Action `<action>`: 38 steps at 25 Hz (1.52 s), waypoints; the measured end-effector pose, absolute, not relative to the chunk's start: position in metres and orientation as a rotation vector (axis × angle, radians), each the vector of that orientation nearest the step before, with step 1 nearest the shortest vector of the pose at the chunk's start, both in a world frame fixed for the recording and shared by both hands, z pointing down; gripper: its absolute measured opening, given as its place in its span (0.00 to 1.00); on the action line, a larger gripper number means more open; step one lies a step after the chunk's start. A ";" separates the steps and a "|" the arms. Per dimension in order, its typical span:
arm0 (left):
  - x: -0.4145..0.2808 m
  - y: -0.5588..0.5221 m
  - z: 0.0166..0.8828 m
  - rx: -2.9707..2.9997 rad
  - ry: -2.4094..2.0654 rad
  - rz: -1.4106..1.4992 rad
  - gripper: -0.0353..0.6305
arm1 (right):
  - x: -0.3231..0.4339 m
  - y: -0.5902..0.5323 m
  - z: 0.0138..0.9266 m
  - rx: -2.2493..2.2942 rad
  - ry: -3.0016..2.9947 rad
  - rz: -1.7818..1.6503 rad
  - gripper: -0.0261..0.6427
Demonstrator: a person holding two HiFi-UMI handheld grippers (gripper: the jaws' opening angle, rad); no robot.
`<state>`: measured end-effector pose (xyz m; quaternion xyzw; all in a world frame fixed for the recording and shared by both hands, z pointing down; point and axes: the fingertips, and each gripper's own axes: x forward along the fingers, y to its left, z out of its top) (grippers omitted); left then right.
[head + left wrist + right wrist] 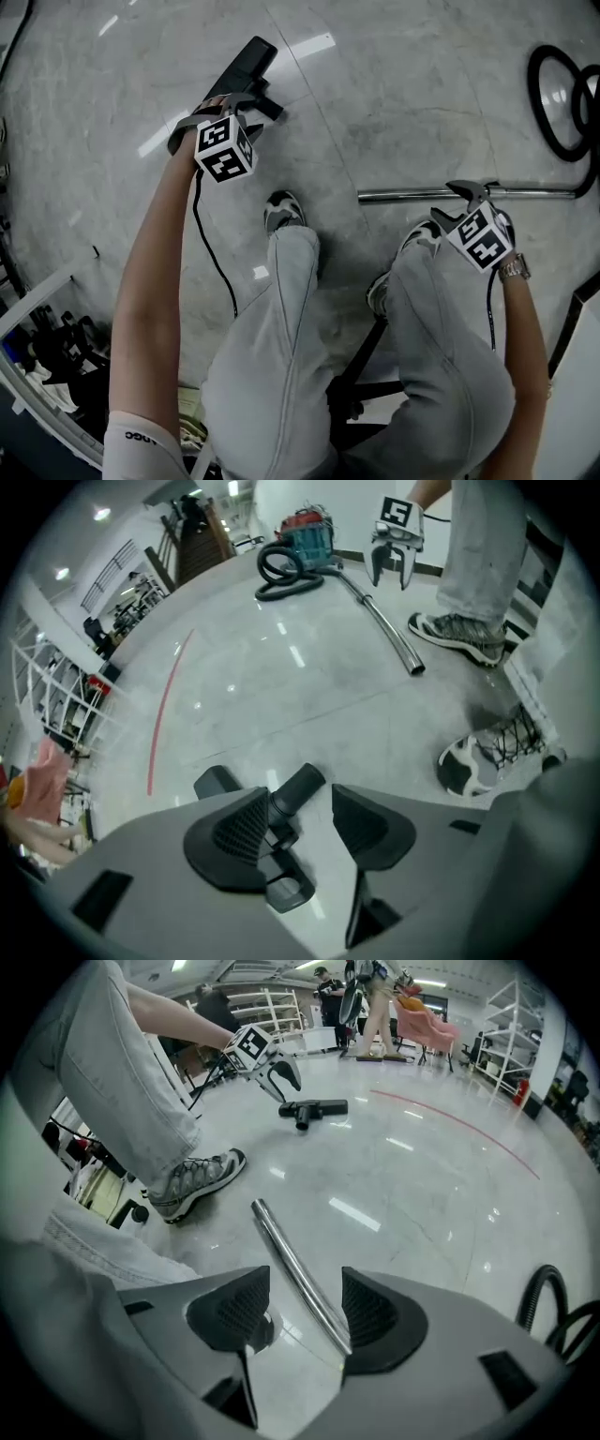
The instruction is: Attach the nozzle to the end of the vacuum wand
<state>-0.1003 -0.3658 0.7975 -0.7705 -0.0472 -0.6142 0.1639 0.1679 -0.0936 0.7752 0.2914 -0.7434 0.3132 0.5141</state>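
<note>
My left gripper [302, 823] hung over the nozzle [298, 787] on the floor [394, 94], jaws spread, the nozzle's neck between them. Further right, my right gripper [298, 1312] straddled the wand [289, 1258], also on the floor, jaws spread and not pinching the tube.

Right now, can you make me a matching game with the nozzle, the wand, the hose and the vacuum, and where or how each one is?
Things:
1. nozzle
2. wand
3. hose
4. vacuum

Places and states:
A. coiled in loops on the floor
B. blue-green body
C. black, between the open jaws of the left hand-held gripper
D. shiny, between the open jaws of the right hand-held gripper

Pairs: 1-C, 2-D, 3-A, 4-B
</note>
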 end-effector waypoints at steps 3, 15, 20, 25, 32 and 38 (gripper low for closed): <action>-0.103 -0.371 0.822 -2.057 -0.238 -1.772 0.35 | 0.168 -0.097 0.791 0.681 -1.774 0.743 0.36; -0.097 -0.384 0.873 -1.682 -0.524 -1.724 0.35 | 0.176 -0.082 0.850 0.548 -1.693 0.698 0.36; -0.097 -0.394 0.884 -1.580 -0.469 -1.719 0.35 | 0.173 -0.083 0.863 0.527 -1.685 0.666 0.36; -0.093 -0.395 0.879 -1.690 -0.388 -1.769 0.35 | 0.177 -0.081 0.871 0.542 -1.683 0.638 0.36; -0.099 -0.378 0.859 -1.949 -0.331 -1.853 0.35 | 0.172 -0.074 0.879 0.503 -1.697 0.605 0.36; -0.103 -0.340 0.850 -2.125 -0.290 -1.823 0.34 | 0.162 -0.073 0.894 0.445 -1.641 0.513 0.34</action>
